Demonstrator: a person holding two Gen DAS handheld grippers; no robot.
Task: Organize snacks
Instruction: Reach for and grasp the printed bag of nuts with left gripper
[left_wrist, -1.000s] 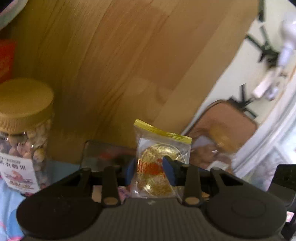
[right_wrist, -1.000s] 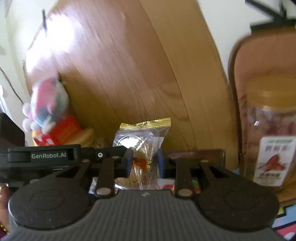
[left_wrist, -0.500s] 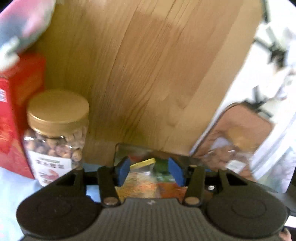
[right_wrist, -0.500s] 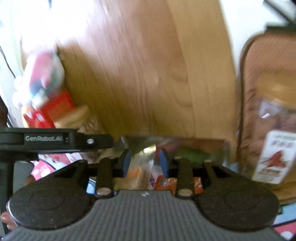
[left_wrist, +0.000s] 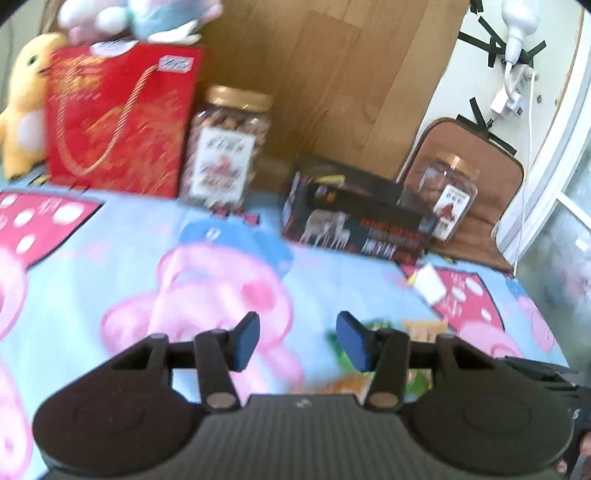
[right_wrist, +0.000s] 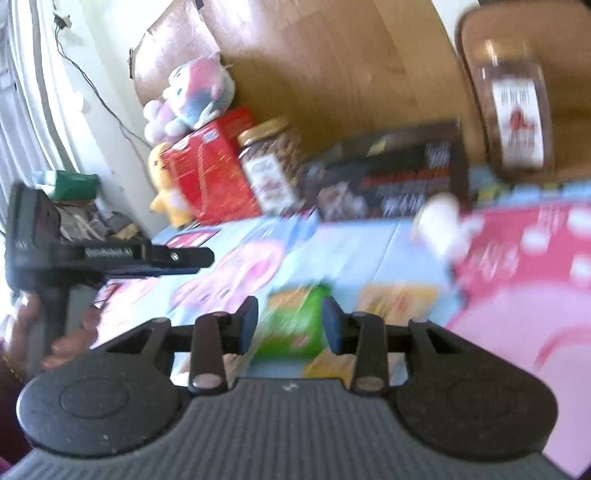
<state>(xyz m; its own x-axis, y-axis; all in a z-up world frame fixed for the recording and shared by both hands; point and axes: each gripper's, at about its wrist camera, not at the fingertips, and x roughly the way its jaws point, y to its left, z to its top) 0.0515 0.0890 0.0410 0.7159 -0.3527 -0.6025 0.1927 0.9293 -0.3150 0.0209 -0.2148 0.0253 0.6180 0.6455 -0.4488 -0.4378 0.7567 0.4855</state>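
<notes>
My left gripper (left_wrist: 297, 343) is open over the cartoon-print tablecloth (left_wrist: 110, 258), with nothing between its blue pads. Just to its right lie blurred snack packets (left_wrist: 424, 328). My right gripper (right_wrist: 290, 323) is open and its jaws are widening. A green snack packet (right_wrist: 295, 321) lying on the cloth shows in the gap between its fingers, and the pads are not pressing it. A yellow packet (right_wrist: 399, 302) lies beside it. The open black box (left_wrist: 354, 218) (right_wrist: 388, 177) stands at the back against the wooden board.
A gold-lidded nut jar (left_wrist: 225, 147) and a red gift bag (left_wrist: 118, 118) stand left of the box, with plush toys behind. A second jar (left_wrist: 448, 195) sits on a brown chair at the right. A small white packet (left_wrist: 430, 284) lies before the box. A hand (right_wrist: 22, 332) shows at the left.
Both grippers let go of their gold-coin packets at the black box and opened. Both then pulled back from the box, and now hang empty over the near tablecloth and loose packets.
</notes>
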